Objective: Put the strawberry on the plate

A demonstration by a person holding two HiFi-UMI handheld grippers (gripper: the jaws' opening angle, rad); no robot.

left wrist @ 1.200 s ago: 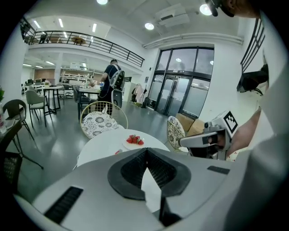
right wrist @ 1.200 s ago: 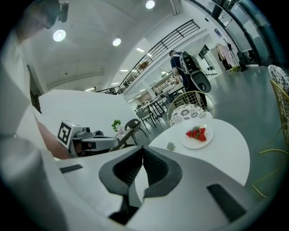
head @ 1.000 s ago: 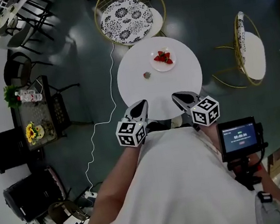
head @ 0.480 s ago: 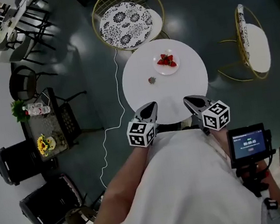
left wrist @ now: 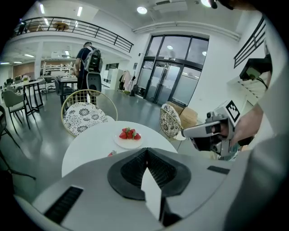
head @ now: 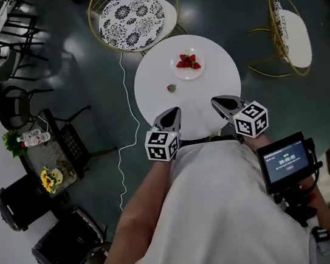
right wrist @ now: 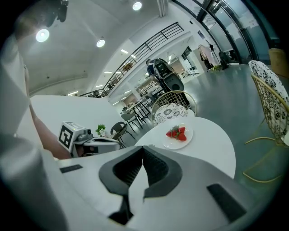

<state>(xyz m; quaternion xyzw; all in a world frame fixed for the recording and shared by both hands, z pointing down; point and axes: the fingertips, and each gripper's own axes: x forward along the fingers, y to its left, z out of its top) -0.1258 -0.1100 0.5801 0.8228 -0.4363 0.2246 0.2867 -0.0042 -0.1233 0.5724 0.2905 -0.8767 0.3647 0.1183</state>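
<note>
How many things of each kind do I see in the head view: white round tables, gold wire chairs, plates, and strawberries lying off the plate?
Round table: 1
Gold chairs: 2
Plate: 1
Strawberry off the plate: 1
Total: 5

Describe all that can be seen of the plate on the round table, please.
The plate is small, round and white, with a smooth look, perhaps ceramic. It lies flat on the far part of the round white table, on the side nearest the patterned chair. A few red strawberries with green tops sit together on its middle; its rim is bare. A single strawberry lies on the table apart from it, nearer the person. Nothing else touches it.
</note>
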